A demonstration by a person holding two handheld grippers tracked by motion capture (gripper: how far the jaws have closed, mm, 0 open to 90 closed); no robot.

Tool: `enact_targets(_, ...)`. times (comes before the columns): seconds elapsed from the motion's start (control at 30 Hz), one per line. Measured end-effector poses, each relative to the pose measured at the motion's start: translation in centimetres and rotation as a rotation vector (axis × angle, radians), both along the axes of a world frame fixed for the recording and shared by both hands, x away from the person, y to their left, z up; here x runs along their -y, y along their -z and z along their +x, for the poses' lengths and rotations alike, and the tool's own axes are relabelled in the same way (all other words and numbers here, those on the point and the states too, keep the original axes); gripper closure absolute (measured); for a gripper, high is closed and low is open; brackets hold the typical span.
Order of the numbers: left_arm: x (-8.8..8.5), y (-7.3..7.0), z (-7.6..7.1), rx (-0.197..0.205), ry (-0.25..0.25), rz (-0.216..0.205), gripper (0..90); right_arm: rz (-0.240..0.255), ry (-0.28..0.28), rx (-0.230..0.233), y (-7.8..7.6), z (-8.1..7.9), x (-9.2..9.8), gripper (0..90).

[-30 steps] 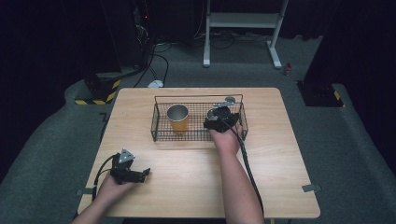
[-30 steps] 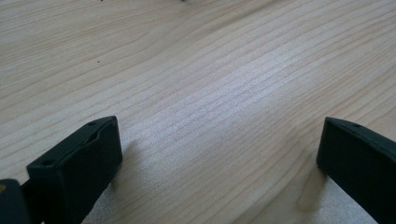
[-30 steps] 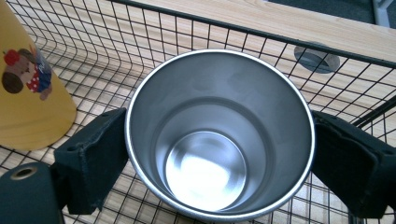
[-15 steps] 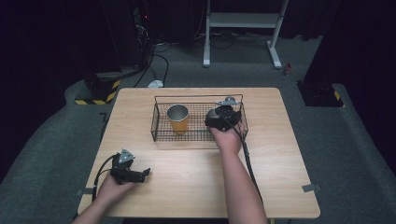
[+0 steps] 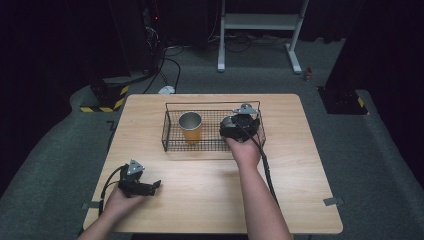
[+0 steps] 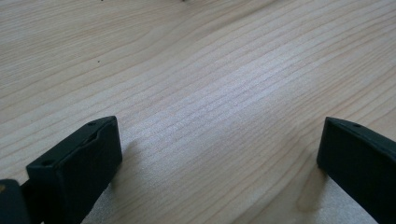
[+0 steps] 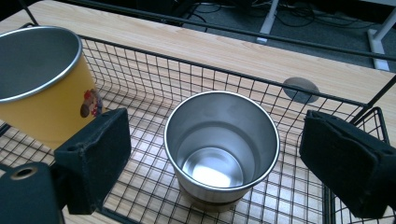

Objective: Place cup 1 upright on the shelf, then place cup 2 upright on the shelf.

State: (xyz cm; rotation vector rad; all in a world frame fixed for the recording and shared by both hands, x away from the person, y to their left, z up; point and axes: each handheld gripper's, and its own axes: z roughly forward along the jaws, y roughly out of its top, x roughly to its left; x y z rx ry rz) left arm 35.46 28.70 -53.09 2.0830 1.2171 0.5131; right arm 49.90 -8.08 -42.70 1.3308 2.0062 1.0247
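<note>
A black wire basket (image 5: 170, 127) stands on the far half of the wooden table. Upright at its left end is a yellow cup (image 5: 190, 126) with a steel rim. My right gripper (image 5: 240, 122) hangs over the basket's right end. In the right gripper view a plain steel cup (image 7: 222, 149) stands upright on the basket's mesh floor (image 7: 140, 70). My right gripper (image 7: 223, 156) is open, one jaw on each side of that cup and apart from it. The yellow cup (image 7: 42, 88) is beside the left jaw. My left gripper (image 5: 152, 187) rests open on the table (image 6: 187, 70) at the near left.
A round grey grommet (image 7: 301, 88) sits in the tabletop just beyond the basket. The person's right forearm (image 5: 257, 195) crosses the table's middle. Beyond the table are a dark floor, cables and a white stand (image 5: 260, 22).
My right gripper has shifted slightly farther into the basket's right end. The left gripper and yellow cup have not moved.
</note>
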Motion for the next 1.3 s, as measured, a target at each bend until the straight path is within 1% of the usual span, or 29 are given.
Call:
enact_targets(0.13, 0.0, 0.0, 0.0, -0.001, 0.0, 0.0, 0.4, 0.013, -0.007, 0.0, -0.1, -0.4, 0.0, 9.3)
enact_targets(0.27, 0.0, 0.0, 0.0, 0.0, 0.0, 0.0, 0.4, 0.019, -0.02, 0.016, -0.1, -1.0, -0.1, 9.4)
enact_targets(0.4, 0.0, 0.0, 0.0, 0.0, -0.001, 0.0, 0.4, 0.034, -0.027, 0.018, 0.0, -1.5, -0.2, 9.3)
enact_targets(0.6, 0.0, 0.0, 0.0, 0.0, -0.001, 0.0, 0.4, 0.034, -0.033, 0.032, -0.1, -2.4, 0.0, 9.4)
enact_targets(0.63, 0.0, 0.0, 0.0, 0.0, -0.001, 0.0, 0.4, 0.027, -0.031, 0.035, -0.1, -2.7, 0.1, 9.4)
enact_targets(0.83, 0.0, 0.0, 0.0, 0.0, -0.001, 0.001, 0.4, 0.01, -0.026, 0.044, 0.4, -3.8, 0.9, 9.4)
enact_targets(0.87, 0.0, 0.0, -0.1, -0.001, -0.004, -0.001, 0.5, 0.015, -0.028, 0.042, 0.5, -4.0, 1.0, 9.4)
enact_targets(1.0, 0.0, 0.0, -0.1, 0.0, -0.004, 0.001, 0.5, 0.01, -0.029, 0.046, 1.0, -4.8, 1.5, 9.4)
enact_targets(1.17, 0.0, 0.0, -0.1, 0.0, -0.005, 0.001, 0.5, 0.01, -0.031, 0.054, 1.7, -6.2, 2.6, 9.6)
enact_targets(1.3, 0.0, 0.0, -0.1, 0.0, -0.003, 0.002, 0.6, 0.014, -0.023, 0.042, 2.5, -7.4, 3.8, 9.7)
